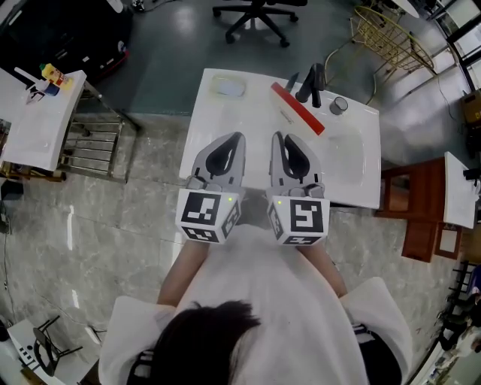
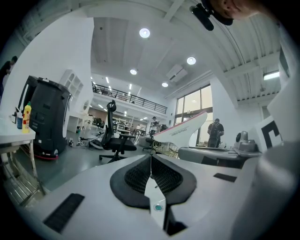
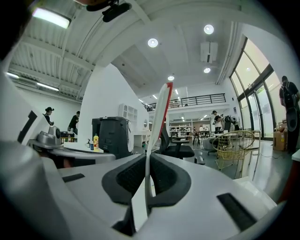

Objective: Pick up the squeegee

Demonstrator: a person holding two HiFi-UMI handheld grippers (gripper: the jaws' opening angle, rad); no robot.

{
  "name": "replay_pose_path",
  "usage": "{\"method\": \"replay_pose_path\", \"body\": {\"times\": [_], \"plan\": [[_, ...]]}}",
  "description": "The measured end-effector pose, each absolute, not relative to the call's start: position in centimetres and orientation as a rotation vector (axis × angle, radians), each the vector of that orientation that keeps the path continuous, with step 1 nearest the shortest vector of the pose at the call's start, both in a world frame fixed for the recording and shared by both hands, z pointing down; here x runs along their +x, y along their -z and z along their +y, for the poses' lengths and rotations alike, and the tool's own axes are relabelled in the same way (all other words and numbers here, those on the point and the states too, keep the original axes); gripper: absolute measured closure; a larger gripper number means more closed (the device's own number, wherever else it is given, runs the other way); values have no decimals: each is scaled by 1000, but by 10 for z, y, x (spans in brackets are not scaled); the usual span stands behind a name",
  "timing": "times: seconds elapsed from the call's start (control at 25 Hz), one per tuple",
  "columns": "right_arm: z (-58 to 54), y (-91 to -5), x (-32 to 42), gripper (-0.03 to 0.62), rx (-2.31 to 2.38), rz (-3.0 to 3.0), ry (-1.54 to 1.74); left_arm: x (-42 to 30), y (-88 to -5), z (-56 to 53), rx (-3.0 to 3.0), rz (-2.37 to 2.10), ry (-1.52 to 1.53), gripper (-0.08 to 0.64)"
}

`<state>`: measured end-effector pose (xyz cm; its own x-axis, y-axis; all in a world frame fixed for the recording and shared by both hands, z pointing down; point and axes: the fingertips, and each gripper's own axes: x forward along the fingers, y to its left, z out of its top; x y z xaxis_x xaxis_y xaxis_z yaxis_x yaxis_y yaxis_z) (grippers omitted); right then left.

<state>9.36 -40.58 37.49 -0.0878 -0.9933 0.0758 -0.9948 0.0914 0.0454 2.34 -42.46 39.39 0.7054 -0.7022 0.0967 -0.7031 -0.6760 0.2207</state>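
The squeegee (image 1: pixel 297 107), a red blade on a flat white body, hangs slantwise over the white sink (image 1: pixel 353 162). Its white handle runs down into my right gripper (image 1: pixel 277 140). In the right gripper view the white handle with its red edge (image 3: pixel 161 108) rises from between the pads, and my right gripper (image 3: pixel 148 161) is shut on it. My left gripper (image 1: pixel 238 140) hovers beside the right one over the sink's near edge. In the left gripper view it (image 2: pixel 151 159) is shut with nothing between the pads. The squeegee (image 2: pixel 183 131) shows there to the right, apart from it.
A black faucet (image 1: pixel 310 83) and a drain (image 1: pixel 339 105) sit at the sink's far side, a soap dish (image 1: pixel 228 88) at its far left. A white table with bottles (image 1: pixel 41 120) stands left, a wooden stool (image 1: pixel 413 199) right, an office chair (image 1: pixel 255 15) and wire basket (image 1: pixel 391 37) beyond.
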Motion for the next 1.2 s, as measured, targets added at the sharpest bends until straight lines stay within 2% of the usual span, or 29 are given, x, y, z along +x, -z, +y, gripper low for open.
{"method": "replay_pose_path", "body": {"times": [0.6, 1.2], "plan": [[-399, -384, 87, 548, 2068, -2247, -35, 27, -407, -419, 2711, -1097, -105, 534], [-397, -384, 92, 548, 2095, -2216, -22, 28, -399, -421, 2707, -1100, -42, 534]]}}
